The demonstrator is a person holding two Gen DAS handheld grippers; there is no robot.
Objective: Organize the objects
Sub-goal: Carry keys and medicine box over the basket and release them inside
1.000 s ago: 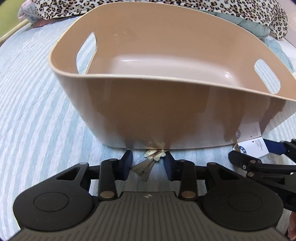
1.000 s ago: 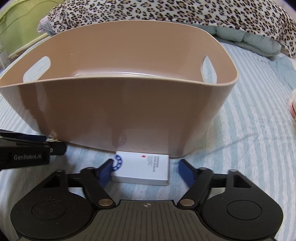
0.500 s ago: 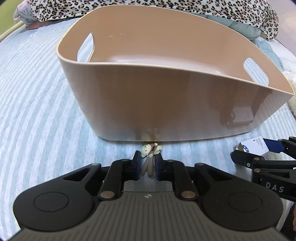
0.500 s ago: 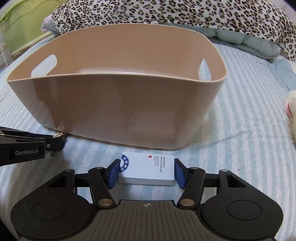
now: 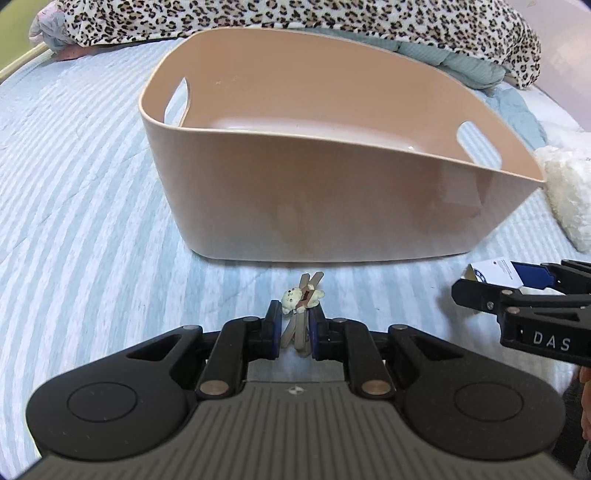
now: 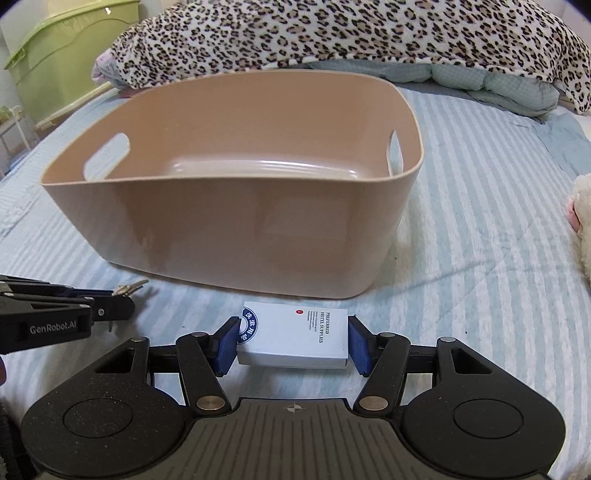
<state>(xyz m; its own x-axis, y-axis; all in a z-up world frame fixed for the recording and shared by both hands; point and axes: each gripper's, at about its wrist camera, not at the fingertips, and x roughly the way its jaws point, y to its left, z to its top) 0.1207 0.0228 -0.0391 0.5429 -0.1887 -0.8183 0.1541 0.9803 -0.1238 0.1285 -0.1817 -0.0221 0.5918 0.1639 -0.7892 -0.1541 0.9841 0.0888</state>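
Observation:
A tan plastic bin (image 5: 332,206) with two handle cutouts stands empty on the striped bed; it also shows in the right wrist view (image 6: 229,229). My left gripper (image 5: 293,325) is shut on a bundle of wooden clips with a small pale bear charm (image 5: 301,299), held in front of the bin's near wall. My right gripper (image 6: 291,341) is shut on a white box (image 6: 295,334) with a blue round logo, also in front of the bin. The box and right gripper show at the right of the left wrist view (image 5: 495,273).
A leopard-print blanket (image 6: 332,33) over a pale quilt lies behind the bin. A white plush toy (image 5: 569,195) sits right of the bin. A green plastic container (image 6: 62,62) stands beyond the bed's left edge.
Both grippers closed on their objects, then lifted and drew back from the bin, which now looks smaller and lower, with more of its inside floor showing.

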